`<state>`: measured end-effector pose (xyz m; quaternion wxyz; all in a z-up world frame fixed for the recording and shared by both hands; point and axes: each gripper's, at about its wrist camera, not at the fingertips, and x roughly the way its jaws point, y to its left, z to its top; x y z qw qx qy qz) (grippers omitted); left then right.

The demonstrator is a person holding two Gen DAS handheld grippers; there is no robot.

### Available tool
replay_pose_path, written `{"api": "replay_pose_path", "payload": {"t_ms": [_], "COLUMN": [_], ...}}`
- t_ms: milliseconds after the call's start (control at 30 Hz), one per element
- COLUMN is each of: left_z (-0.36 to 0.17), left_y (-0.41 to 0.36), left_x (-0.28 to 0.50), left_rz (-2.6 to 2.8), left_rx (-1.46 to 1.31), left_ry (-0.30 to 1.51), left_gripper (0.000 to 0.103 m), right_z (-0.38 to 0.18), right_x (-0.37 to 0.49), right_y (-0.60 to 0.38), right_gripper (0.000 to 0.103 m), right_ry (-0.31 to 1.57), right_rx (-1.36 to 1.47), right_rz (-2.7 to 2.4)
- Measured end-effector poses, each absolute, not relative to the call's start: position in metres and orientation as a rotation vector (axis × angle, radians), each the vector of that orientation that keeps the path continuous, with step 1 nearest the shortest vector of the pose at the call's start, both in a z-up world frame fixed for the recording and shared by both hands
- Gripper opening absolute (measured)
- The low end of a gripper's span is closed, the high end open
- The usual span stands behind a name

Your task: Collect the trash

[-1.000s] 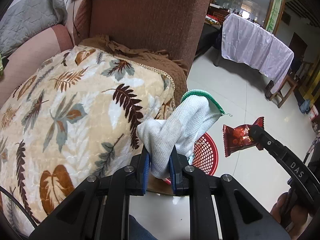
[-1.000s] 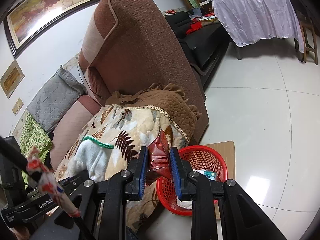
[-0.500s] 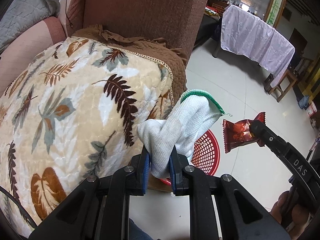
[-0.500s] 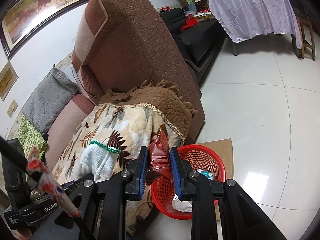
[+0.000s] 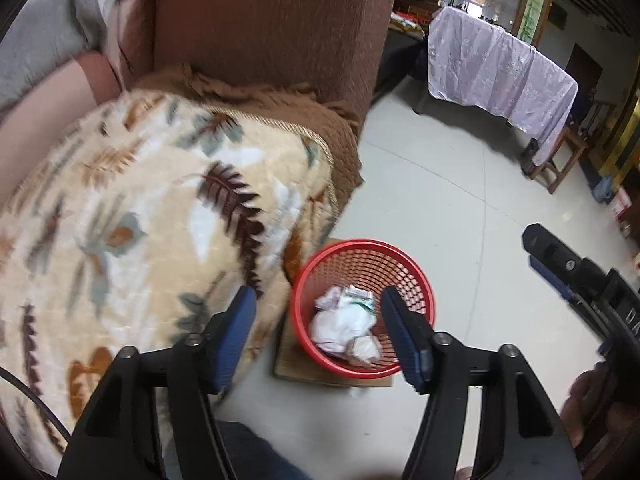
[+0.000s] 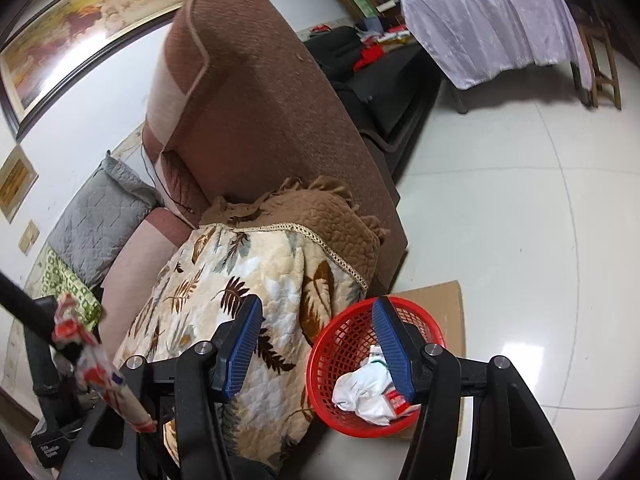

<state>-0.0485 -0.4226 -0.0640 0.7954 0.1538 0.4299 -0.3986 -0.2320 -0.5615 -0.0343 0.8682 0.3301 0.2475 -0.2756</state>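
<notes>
Both grippers are spread wide with nothing between their ribbed blue pads. The left gripper [image 5: 318,334] fills the lower middle of its view, black angular arms ending in blue pads, and the right gripper [image 6: 316,344] sits likewise low in its own frame. The right one also shows as a black bar with a blue edge at the right edge of the left wrist view.

The red basket [image 5: 416,276], a round plastic bin with a lattice mesh wall, stands on the floor at lower centre of the left view, on a flat sheet of brown cardboard [image 6: 436,294]. Inside it lies the trash: a crumpled white knitted glove [image 6: 362,394] with a trace of green trim, wadded white paper [image 5: 340,326], and a red snack wrapper [image 6: 396,400] against the right gripper's right pad in the picture.

Just left of the basket hangs a plush, quilted blanket [image 5: 160,220] in cream with brown and grey leaf prints, edged with a gold braid; the blur smears its pattern in the left view. Beneath it bunches a tan stitched throw [image 6: 332,220] with a ruffled hem. Behind rises the brown, coarse-woven sofa arm [image 6: 256,112]. A grey quilted cushion [image 6: 96,220] sits at middle left. The pale floor tiles [image 6: 520,220] are glossy. In the upper right, a lilac cloth [image 5: 496,56] drapes a table.
</notes>
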Motion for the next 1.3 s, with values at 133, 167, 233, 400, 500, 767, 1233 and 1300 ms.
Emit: {"api": "replay_pose_path", "payload": {"t_ms": [133,167,233,400,500,767,1233,1300], "left_z": [-0.047,-0.042,-0.033,-0.003,0.011,0.035,0.038,0.037], "left_y": [-0.394,-0.386,-0.373,-0.339,-0.323,-0.299,-0.289,-0.289], "left_x": [-0.062,-0.066,-0.072,-0.094,-0.107,-0.135,-0.146,-0.146], "left_rz": [-0.821,-0.812,-0.786,-0.756,-0.768,-0.793,-0.783,-0.783], "left_rx": [0.310,0.310,0.308,0.286,0.261,0.230,0.233,0.234], "left_ry": [0.883,0.873,0.854,0.786,0.758,0.709,0.707,0.708], "left_gripper": [0.071,0.071,0.072,0.072,0.073,0.078,0.079,0.079], "right_z": [-0.018,-0.013,-0.005,0.007,0.012,0.026,0.034,0.034], "right_x": [-0.237,-0.239,-0.243,-0.252,-0.259,-0.271,-0.280,-0.280], "right_y": [-0.541,-0.534,-0.523,-0.495,-0.480,-0.449,-0.437,-0.437], "right_gripper": [0.072,0.075,0.078,0.081,0.081,0.084,0.085,0.085], "right_ry": [0.531,0.532,0.540,0.569,0.582,0.596,0.586,0.589], "right_rx": [0.634,0.617,0.585,0.518,0.487,0.406,0.373,0.373], "right_rz": [-0.576,-0.579,-0.582,-0.597,-0.598,-0.605,-0.619,-0.621]}}
